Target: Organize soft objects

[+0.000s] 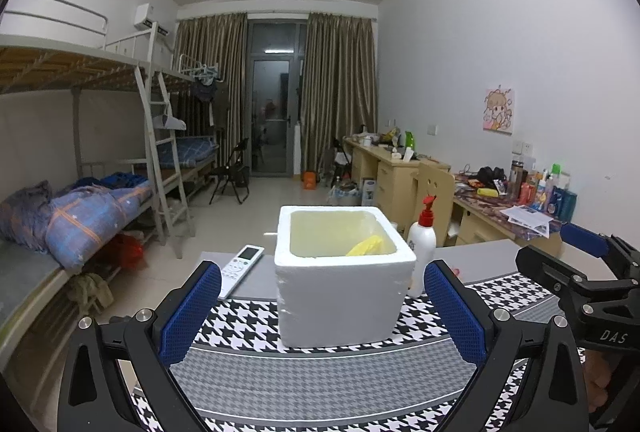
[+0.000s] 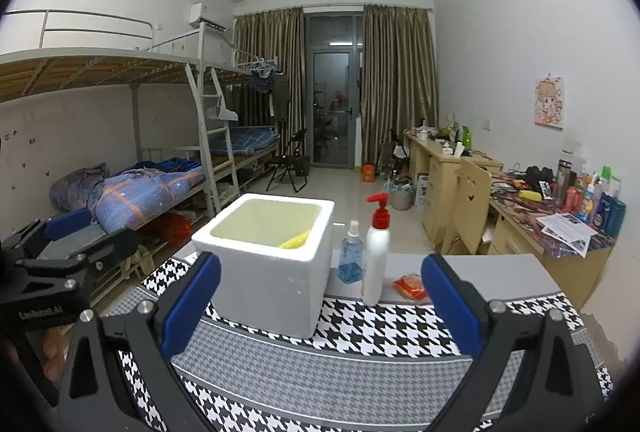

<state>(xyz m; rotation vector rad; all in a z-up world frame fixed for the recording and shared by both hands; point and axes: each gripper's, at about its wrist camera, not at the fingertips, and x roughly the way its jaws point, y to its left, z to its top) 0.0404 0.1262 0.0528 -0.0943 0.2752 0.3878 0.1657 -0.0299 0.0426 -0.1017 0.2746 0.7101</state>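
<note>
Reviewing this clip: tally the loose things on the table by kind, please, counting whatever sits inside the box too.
Foam box: 1
Yellow item inside the box: 1
Bottles: 2, a white pump bottle and a blue spray bottle
Remote control: 1
Orange packet: 1
Total: 6

Foam box (image 1: 340, 296): my matt, grainy white polystyrene.
Table cloth (image 2: 360, 320): woven houndstooth fabric.
Pump bottle (image 2: 376, 256): smooth glossy plastic.
My gripper pads (image 1: 456, 312): blue, dimpled rubber.
</note>
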